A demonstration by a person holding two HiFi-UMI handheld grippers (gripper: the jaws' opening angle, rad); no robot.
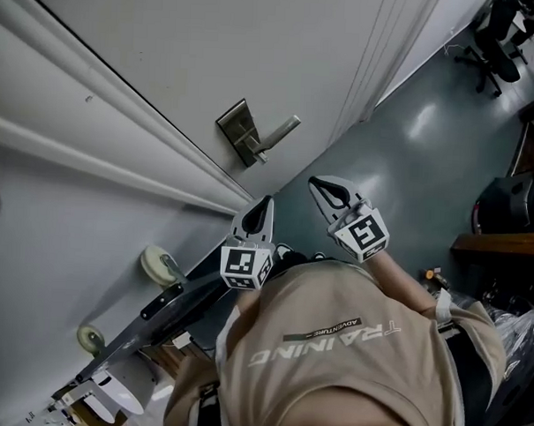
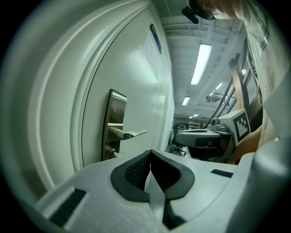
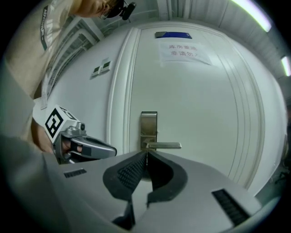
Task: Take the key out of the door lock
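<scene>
Both grippers are short of the door, and neither touches anything.

- White panelled door (image 1: pixel 168 53). A brushed-metal lock plate (image 1: pixel 238 127) sits near the door's frame-side edge, with a straight silver lever handle (image 1: pixel 279 133) across it.
- Key (image 2: pixel 111 152): in the left gripper view a small metal stub shows on the plate just under the lever. It is probably the key, seated in the lock, but it is too small to be sure. In the right gripper view that spot is hidden behind the gripper's own jaw tips.
- Left gripper (image 1: pixel 265 206): black ribbed pads pressed together, nothing between them. It sees the plate obliquely, off to its left.
- Right gripper (image 1: pixel 325 188): pads likewise together and empty. It faces the plate squarely, with the lever directly above its tips.

Judgement:
- The key's long axis should run straight out of the door face, towards the person.
- The right gripper is better aligned for a straight pull, while the left looks slightly nearer the plate.
- Whichever gripper goes in has to spread its jaws, drop just below the lever, and close on the key's head.
- Risk: the jaws could catch the lever instead.

Containers: only the lock itself, apparently holding the key.
</scene>
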